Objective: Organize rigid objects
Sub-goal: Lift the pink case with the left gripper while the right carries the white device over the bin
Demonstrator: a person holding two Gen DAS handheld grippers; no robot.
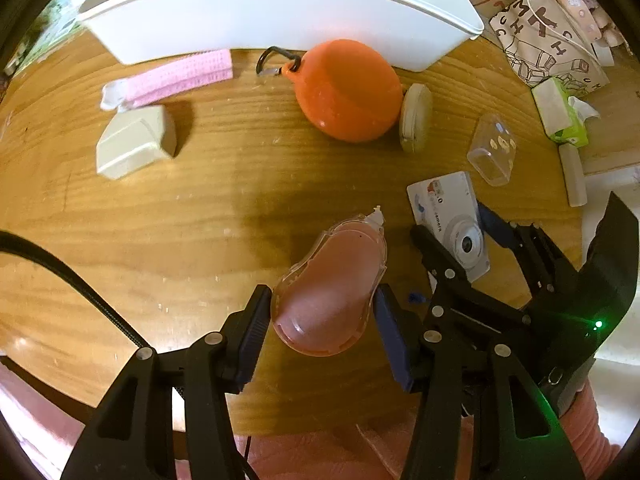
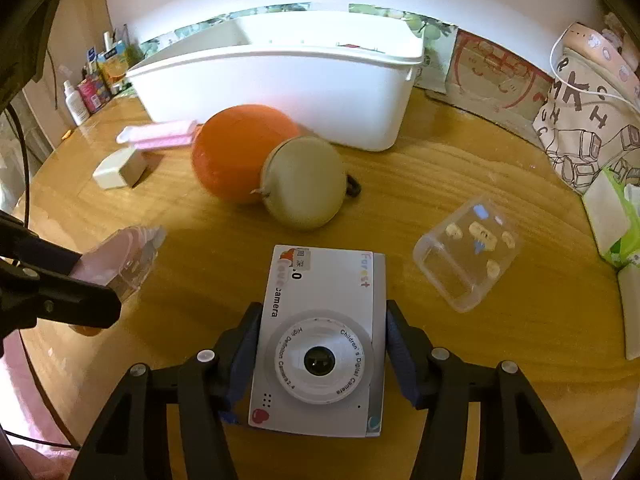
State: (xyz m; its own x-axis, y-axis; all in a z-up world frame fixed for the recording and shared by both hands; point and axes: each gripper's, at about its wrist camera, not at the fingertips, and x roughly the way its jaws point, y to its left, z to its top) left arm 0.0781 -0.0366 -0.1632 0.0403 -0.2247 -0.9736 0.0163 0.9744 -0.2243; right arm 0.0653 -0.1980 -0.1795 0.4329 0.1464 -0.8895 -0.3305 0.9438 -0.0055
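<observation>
Presently the left tongs (image 1: 322,320) clamp a pink tape dispenser (image 1: 330,288) at lower centre; the right tongs (image 2: 320,356) clamp a white toy camera (image 2: 320,340) on the table (image 2: 440,168), lower centre.

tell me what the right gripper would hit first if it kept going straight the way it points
Probably the beige round case, which lies directly ahead of the right gripper and the white toy camera it grips. The orange pouch and white bin sit behind it. If the gripper rides high, it might pass over.
</observation>
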